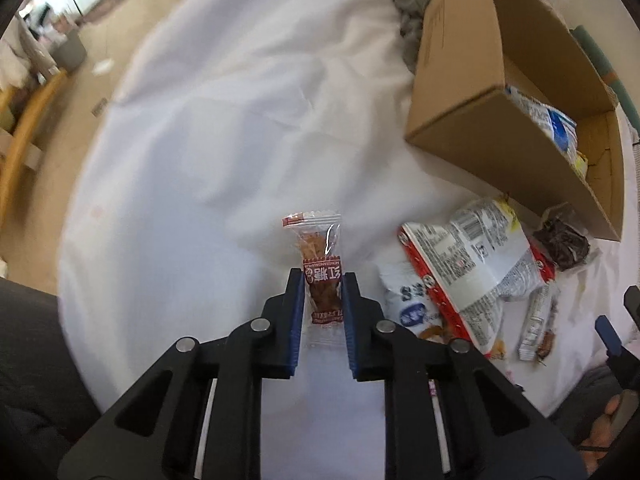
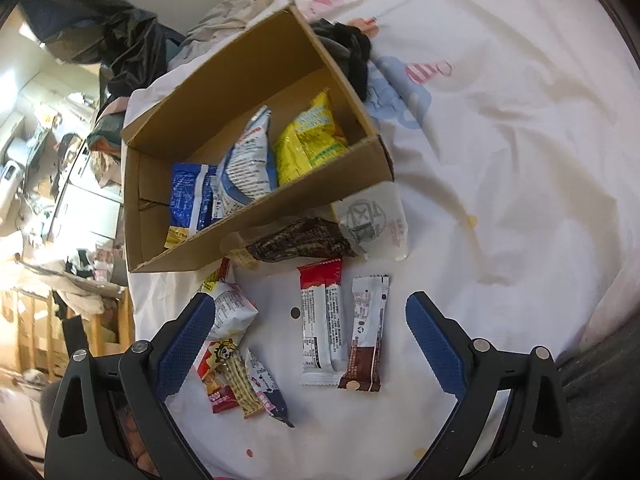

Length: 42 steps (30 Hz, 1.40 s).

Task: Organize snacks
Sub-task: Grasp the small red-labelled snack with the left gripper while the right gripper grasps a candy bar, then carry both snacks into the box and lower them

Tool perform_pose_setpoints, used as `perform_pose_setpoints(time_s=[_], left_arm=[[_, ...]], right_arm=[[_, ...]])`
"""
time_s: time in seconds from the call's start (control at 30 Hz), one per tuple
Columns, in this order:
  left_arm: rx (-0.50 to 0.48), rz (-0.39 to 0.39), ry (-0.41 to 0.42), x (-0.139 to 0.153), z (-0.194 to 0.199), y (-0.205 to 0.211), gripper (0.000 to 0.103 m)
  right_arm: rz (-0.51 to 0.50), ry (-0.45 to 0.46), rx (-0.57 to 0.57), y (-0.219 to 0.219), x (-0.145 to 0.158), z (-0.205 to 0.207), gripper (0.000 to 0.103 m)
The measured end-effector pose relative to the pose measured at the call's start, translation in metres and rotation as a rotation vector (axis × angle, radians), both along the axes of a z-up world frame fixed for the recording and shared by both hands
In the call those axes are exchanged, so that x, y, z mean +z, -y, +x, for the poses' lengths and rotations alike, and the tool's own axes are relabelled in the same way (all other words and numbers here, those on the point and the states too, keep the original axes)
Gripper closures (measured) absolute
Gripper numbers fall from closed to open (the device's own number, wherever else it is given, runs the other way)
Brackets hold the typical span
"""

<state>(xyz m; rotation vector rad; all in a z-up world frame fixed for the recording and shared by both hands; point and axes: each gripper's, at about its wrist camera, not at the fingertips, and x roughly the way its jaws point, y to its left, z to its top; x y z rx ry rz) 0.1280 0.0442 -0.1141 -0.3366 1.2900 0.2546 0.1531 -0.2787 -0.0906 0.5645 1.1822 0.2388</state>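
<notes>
My left gripper is shut on a small clear snack packet with a red label, which lies on the white sheet; its blue pads press both sides. Right of it lie a large red-and-white bag and a dark packet. A cardboard box stands at the upper right. My right gripper hangs open above two upright bars, a red-and-white one and a white-and-brown one. The same cardboard box holds blue, blue-white and yellow bags.
Small snack packets lie by my right gripper's left finger. A dark brown packet and a clear pouch rest against the box front. Dark cloth lies behind the box. Floor and wooden furniture show beyond the bed's left edge.
</notes>
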Motion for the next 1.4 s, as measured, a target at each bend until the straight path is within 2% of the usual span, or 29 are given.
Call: perform_pose_setpoints(time_s=[0.07, 0.13, 0.2, 0.27, 0.37, 0.43, 0.5, 0.53, 0.63, 0.7, 0.77, 0.83, 0.93, 1.17, 1.27, 1.4], left_arm=[[-0.004, 0.027, 0.034, 0.009, -0.002, 0.002, 0.088], [-0.015, 0.024, 0.071, 0.018, -0.004, 0.006, 0.088], [-0.028, 0.024, 0.1, 0.025, -0.008, 0.007, 0.088], [-0.044, 0.014, 0.111, 0.028, -0.008, 0.009, 0.088], [-0.057, -0.001, 0.102, 0.028, -0.007, 0.009, 0.088], [-0.069, -0.026, 0.076, 0.018, -0.003, 0.007, 0.088], [-0.075, -0.037, 0.052, 0.013, -0.002, 0.009, 0.088], [-0.077, -0.041, 0.046, 0.011, 0.0, 0.011, 0.088], [-0.076, -0.041, 0.045, 0.01, -0.002, 0.011, 0.088], [-0.072, -0.037, 0.046, 0.01, -0.002, 0.011, 0.088], [-0.065, -0.036, 0.049, 0.011, -0.004, 0.01, 0.088], [-0.065, -0.04, 0.048, 0.009, -0.004, 0.01, 0.088], [-0.068, -0.034, 0.055, 0.013, -0.006, 0.011, 0.088], [-0.092, -0.026, 0.219, 0.07, -0.002, 0.01, 0.088], [-0.119, -0.05, 0.263, 0.092, 0.01, 0.011, 0.088], [-0.168, -0.044, 0.301, 0.116, 0.03, 0.013, 0.088]], right_arm=[[-0.019, -0.04, 0.006, -0.002, -0.008, 0.003, 0.005], [-0.065, -0.086, 0.025, -0.008, -0.017, 0.006, 0.014], [-0.121, -0.134, 0.041, -0.014, -0.027, 0.009, 0.041], [-0.173, -0.168, 0.035, -0.017, -0.036, 0.01, 0.062], [-0.179, -0.188, 0.078, -0.025, -0.044, 0.012, 0.065], [-0.212, -0.199, 0.11, -0.033, -0.049, 0.012, 0.07], [-0.255, -0.195, 0.121, -0.038, -0.049, 0.01, 0.084], [-0.267, -0.18, 0.125, -0.039, -0.047, 0.009, 0.087], [-0.249, -0.12, 0.124, -0.039, -0.034, 0.003, 0.088], [-0.202, -0.066, 0.12, -0.036, -0.022, -0.002, 0.088], [-0.112, -0.001, 0.117, -0.033, -0.008, -0.009, 0.088], [0.004, 0.104, 0.117, -0.027, 0.011, -0.018, 0.088], [0.097, 0.198, 0.116, -0.018, 0.029, -0.025, 0.088], [0.201, 0.245, 0.099, -0.011, 0.045, -0.016, 0.088], [0.212, 0.268, 0.096, 0.0, 0.058, -0.004, 0.088], [0.185, 0.303, 0.085, 0.009, 0.077, 0.016, 0.088]])
